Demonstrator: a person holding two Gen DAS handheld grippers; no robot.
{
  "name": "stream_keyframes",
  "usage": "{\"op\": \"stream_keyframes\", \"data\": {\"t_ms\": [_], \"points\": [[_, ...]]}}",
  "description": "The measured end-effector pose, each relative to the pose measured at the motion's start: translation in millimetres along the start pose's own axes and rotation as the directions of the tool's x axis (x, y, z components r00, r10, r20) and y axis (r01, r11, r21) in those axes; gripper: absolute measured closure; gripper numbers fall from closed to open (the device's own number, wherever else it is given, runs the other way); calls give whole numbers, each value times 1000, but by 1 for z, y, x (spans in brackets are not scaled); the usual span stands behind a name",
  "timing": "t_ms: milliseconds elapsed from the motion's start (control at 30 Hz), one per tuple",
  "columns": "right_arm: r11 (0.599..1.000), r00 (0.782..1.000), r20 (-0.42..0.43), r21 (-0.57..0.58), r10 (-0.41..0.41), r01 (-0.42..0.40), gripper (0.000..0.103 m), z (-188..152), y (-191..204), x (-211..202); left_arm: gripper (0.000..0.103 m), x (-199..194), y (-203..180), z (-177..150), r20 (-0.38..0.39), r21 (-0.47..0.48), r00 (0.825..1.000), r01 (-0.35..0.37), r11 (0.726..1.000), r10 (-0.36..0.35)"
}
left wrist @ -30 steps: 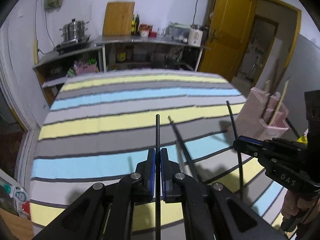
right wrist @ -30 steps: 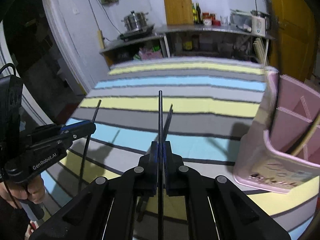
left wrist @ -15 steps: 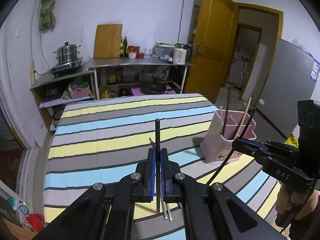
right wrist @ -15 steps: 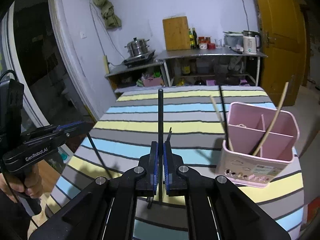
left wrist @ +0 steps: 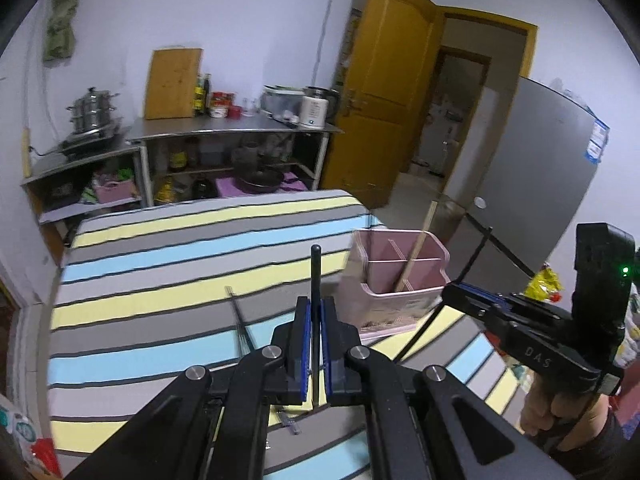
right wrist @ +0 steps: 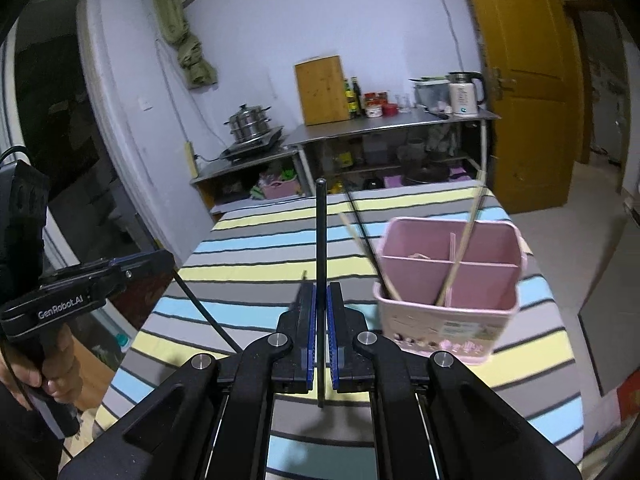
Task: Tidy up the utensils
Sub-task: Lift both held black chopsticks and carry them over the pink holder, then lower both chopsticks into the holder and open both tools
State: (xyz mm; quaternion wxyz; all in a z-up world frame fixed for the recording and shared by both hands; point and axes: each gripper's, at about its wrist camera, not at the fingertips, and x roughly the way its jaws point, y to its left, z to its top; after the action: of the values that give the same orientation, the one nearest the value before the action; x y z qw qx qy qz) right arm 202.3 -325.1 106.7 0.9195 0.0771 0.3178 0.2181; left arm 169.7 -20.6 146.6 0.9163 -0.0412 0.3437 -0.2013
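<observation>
My left gripper is shut on a black chopstick that stands up between its blue pads, above the striped tablecloth. My right gripper is shut on a second black chopstick in the same way. Each gripper shows in the other's view: the right gripper at the right, the left gripper at the left. The pink utensil holder stands just right of the right gripper, with wooden chopsticks leaning in it. The pink utensil holder sits between both grippers. Dark chopsticks lie on the cloth.
A steel counter with a cutting board, bottles, a kettle and a steamer pot stands behind the table. A yellow door and a grey fridge are at the right. The table's right edge drops to the floor.
Both grippers have risen and drawn back from the cloth, each keeping its black chopstick. The table looks farther below, and the pink holder now shows whole in both views.
</observation>
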Motion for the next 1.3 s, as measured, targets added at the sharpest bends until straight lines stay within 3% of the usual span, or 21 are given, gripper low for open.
{"op": "stream_keyframes", "data": {"t_ms": [167, 433, 733, 1100, 1300], "points": [[999, 999, 28, 34, -32, 31, 98, 4, -21, -15, 99, 12, -25, 13, 6, 5, 998, 66, 998, -66], [996, 984, 157, 46, -79, 73, 98, 45, -41, -51, 99, 7, -54, 60, 105, 18, 986, 127, 992, -129], [993, 962, 249, 74, -111, 95, 98, 78, -55, -56, 99, 24, -67, 102, 174, 32, 977, 119, 992, -123], [989, 964, 231, 99, -134, 114, 98, 68, -75, -13, 99, 85, -63, 95, 147, 56, 985, 86, 995, -94], [988, 971, 193, 90, -142, 127, 98, 52, -81, 11, 99, 116, -55, 78, 94, 65, 992, 74, 995, -80]]}}
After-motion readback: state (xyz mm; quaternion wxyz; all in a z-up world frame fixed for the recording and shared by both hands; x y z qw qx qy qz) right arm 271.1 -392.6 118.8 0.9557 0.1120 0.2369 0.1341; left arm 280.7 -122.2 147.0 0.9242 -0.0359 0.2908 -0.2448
